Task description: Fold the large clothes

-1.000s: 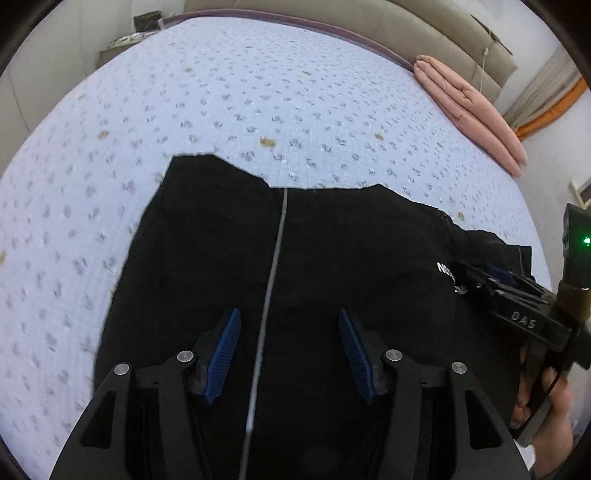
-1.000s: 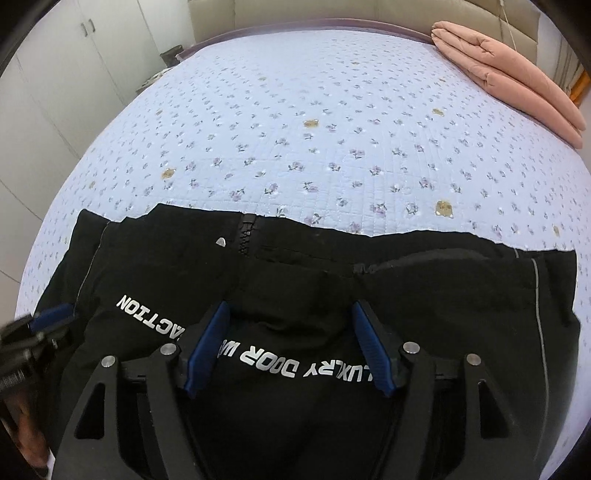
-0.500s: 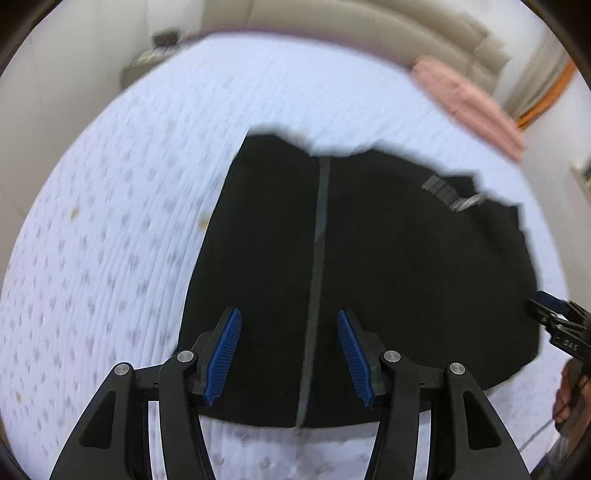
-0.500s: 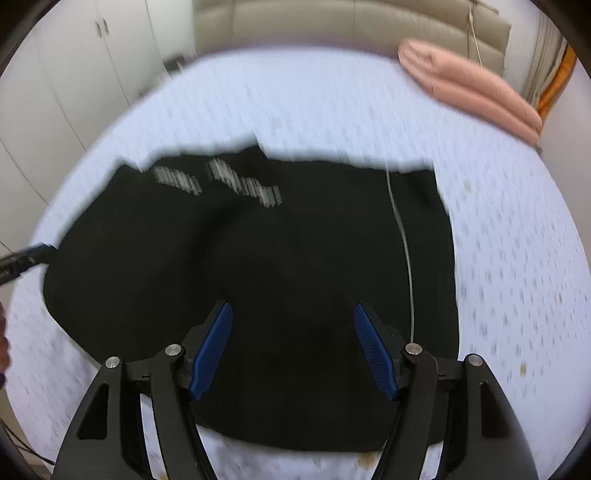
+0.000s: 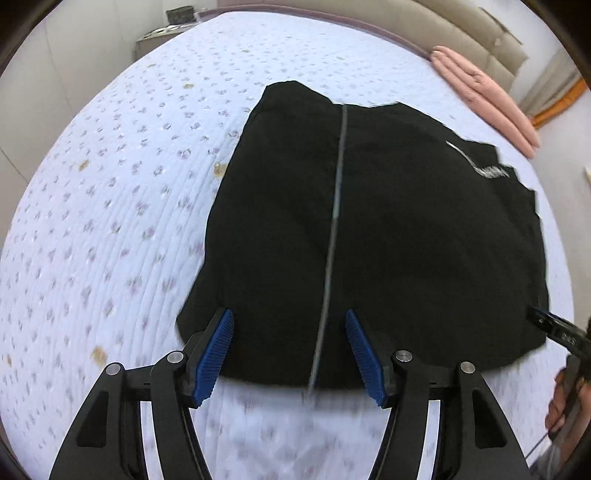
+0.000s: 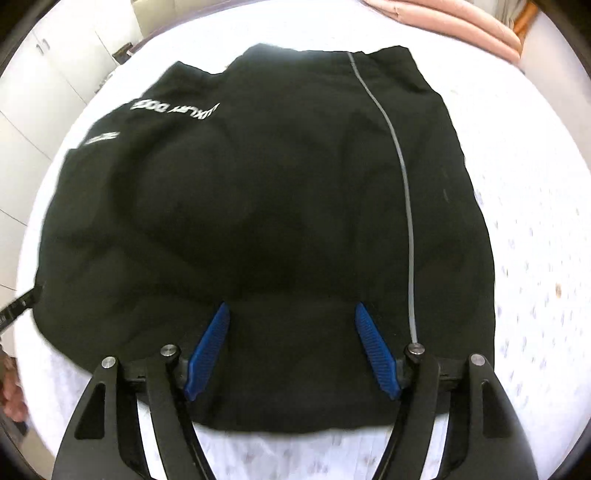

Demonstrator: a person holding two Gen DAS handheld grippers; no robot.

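Observation:
A black garment [image 5: 388,236] with a thin grey stripe and white lettering lies folded into a rough rectangle on the bed; it fills most of the right wrist view [image 6: 258,206]. My left gripper [image 5: 288,350] is open and empty, held above the garment's near edge. My right gripper [image 6: 291,343] is open and empty over the garment's near part. The right gripper's tip also shows at the right edge of the left wrist view [image 5: 554,328], beside the garment's corner. The left gripper's tip shows at the left edge of the right wrist view [image 6: 18,302].
The bed has a pale quilted cover with small flower prints [image 5: 110,184]. A folded pink blanket [image 5: 484,96] lies at the far right by the padded headboard [image 5: 461,29]; it also shows in the right wrist view [image 6: 443,18]. White cupboards [image 6: 33,74] stand to the left.
Both grippers have pulled back and up from the garment, staying open. The garment now lies whole in view, its near edge showing bedcover in front of it.

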